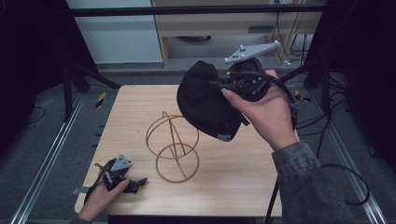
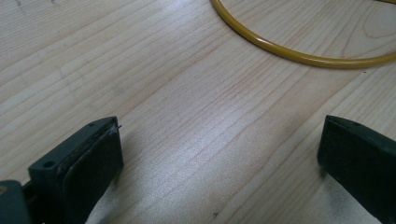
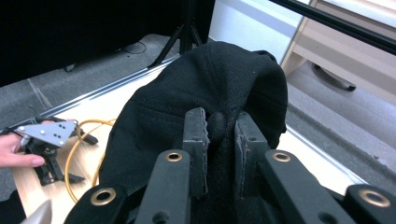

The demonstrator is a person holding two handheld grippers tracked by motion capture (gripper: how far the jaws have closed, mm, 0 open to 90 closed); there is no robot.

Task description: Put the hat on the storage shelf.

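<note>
A black cap [image 1: 205, 100] hangs in the air above the far right of the wooden table [image 1: 130, 116], pinched by my right gripper [image 1: 223, 85]. In the right gripper view the jaws are shut on a fold of the cap [image 3: 205, 88] near its crown, at my right gripper [image 3: 220, 128]. A yellow wire stand [image 1: 172, 145] made of rings stands upright at the table's middle, just below and left of the cap. My left gripper [image 1: 133, 184] rests low on the table at the front left, open, with bare wood between its pads [image 2: 95, 161]. The stand's base ring [image 2: 299, 51] curves just ahead of it.
Metal rails [image 1: 51, 149] run along both sides of the table. Black tripod legs [image 1: 88, 77] stand at the far left and right. Cables [image 1: 345, 182] trail off the right side. A wooden cabinet [image 1: 224, 28] stands behind the table.
</note>
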